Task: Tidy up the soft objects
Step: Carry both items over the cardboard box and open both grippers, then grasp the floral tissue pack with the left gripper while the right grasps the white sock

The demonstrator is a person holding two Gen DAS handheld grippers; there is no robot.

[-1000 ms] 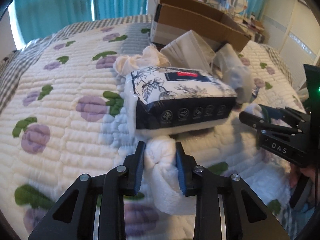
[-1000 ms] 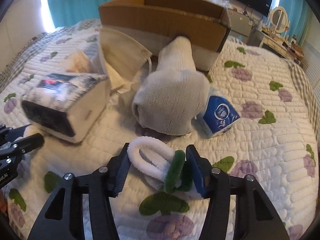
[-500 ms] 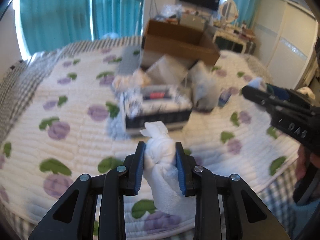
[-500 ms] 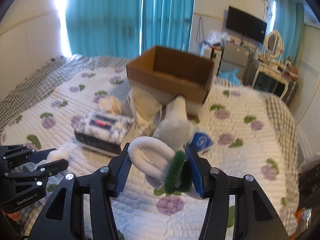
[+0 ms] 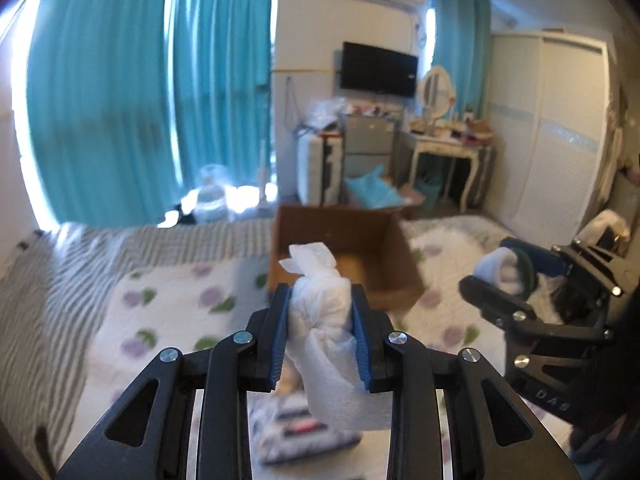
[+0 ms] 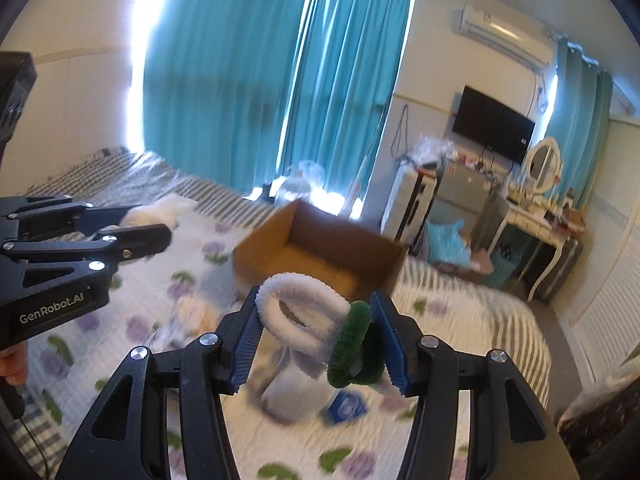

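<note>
My left gripper point(image 5: 320, 332) is shut on a knotted white cloth bundle point(image 5: 324, 312) and holds it high above the bed. My right gripper point(image 6: 316, 340) is shut on a white fluffy hair band point(image 6: 298, 320) and a green one point(image 6: 350, 348), also raised. An open cardboard box point(image 5: 344, 256) stands on the quilt ahead of both; it also shows in the right wrist view point(image 6: 320, 256). The right gripper shows at the right of the left wrist view point(image 5: 520, 280). The left gripper shows at the left of the right wrist view point(image 6: 100, 232).
The floral quilt point(image 5: 168, 312) covers the bed. A tissue pack point(image 5: 304, 436) lies below the left gripper. A grey sock point(image 6: 288, 384) and a small blue packet point(image 6: 346, 406) lie below the right gripper. Teal curtains, a dresser and a wardrobe stand behind.
Both grippers have risen from the quilt with their loads and tilted up, so the room and the open box now fill the views.
</note>
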